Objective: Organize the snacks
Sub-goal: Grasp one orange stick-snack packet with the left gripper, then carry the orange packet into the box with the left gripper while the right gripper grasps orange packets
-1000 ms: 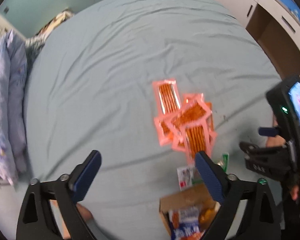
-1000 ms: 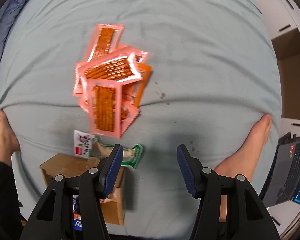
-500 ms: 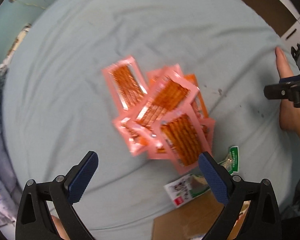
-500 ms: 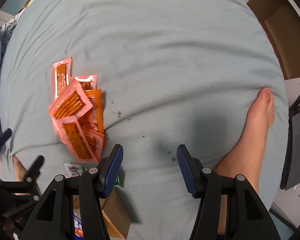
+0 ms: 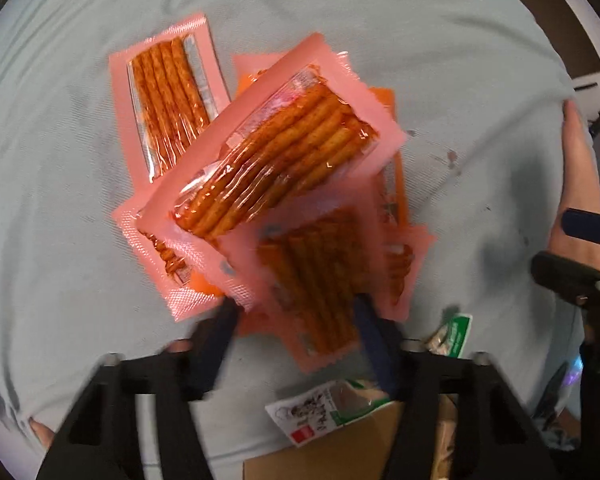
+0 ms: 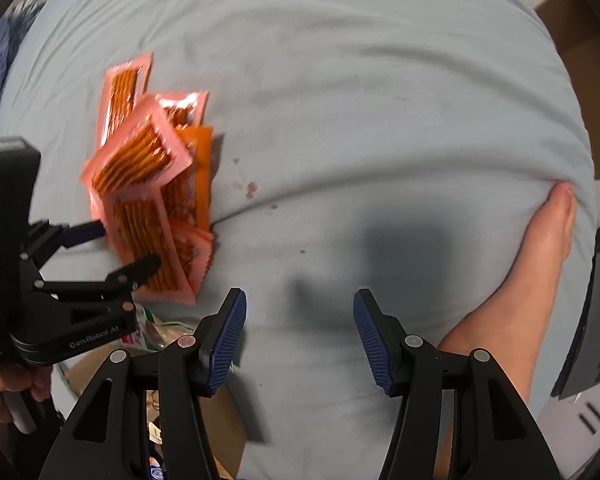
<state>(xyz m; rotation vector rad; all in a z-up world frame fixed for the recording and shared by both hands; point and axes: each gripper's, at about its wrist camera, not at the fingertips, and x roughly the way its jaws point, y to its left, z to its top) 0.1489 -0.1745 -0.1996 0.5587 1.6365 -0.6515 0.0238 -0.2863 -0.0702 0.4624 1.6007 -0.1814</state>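
Left wrist view showed the left claw (image 5: 296,316) angled steeply down over the bed (image 5: 460,60), its two blue-padded fingers motion-blurred and set apart at a moderate gap. Between and just ahead of them lay the nearest snack packet (image 5: 316,280), pink-bordered with orange sticks inside, its long axis running roughly away from the claw and leaning slightly left. Whether the fingers touched that packet could not be determined because of blur; they had not closed on it.

Above it, a second packet (image 5: 276,160) sat on top of the pile, its long axis diagonal from lower left to upper right. A third packet (image 5: 166,100) lay at the far left of the pile, its long axis nearly straight away from the camera. Further packets were partly hidden beneath these. All rested on the pale blue sheet.

Nearer the camera, a white-and-green wrapper (image 5: 320,412) lay against the edge of a cardboard box (image 5: 328,456).

Right wrist view showed the right claw (image 6: 300,340) held level above bare sheet, fingers spread wide and gripping nothing. The pile of packets (image 6: 152,184) lay well to its left, with the left claw's black frame (image 6: 72,304) reaching into the pile's near end. A bare foot (image 6: 540,248) pressed into the bed at the right edge, and small dark stains (image 6: 252,188) marked the sheet just right of the pile.
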